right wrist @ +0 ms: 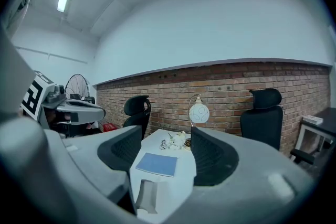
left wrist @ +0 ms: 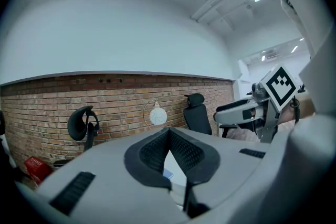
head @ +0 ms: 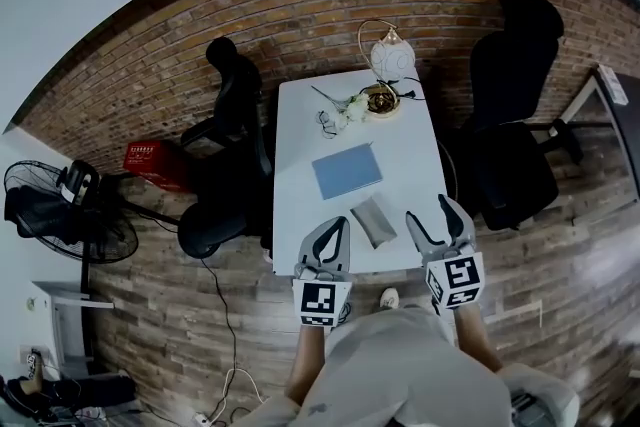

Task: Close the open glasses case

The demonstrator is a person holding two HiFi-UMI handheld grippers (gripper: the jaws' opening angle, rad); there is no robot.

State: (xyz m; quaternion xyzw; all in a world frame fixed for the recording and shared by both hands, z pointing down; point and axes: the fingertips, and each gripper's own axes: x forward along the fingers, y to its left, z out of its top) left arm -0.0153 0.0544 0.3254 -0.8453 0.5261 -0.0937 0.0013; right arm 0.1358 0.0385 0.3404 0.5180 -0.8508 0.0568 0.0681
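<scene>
Glasses case (head: pixel 373 220) lies near the front edge of the white table (head: pixel 300 115), between my two tongs and touched by neither. My left gripper (head: pixel 338 223) has its jaws pressed together, empty. My right gripper (head: pixel 430 211) is spread wide, also empty. The risk, I judge: a one-sided push on the lid could skid the light case off that near edge rather than shut it.

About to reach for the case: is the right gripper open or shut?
Open: the right gripper has its jaws well apart, holding nothing; the blue notebook and glasses case show through the gap.
</scene>
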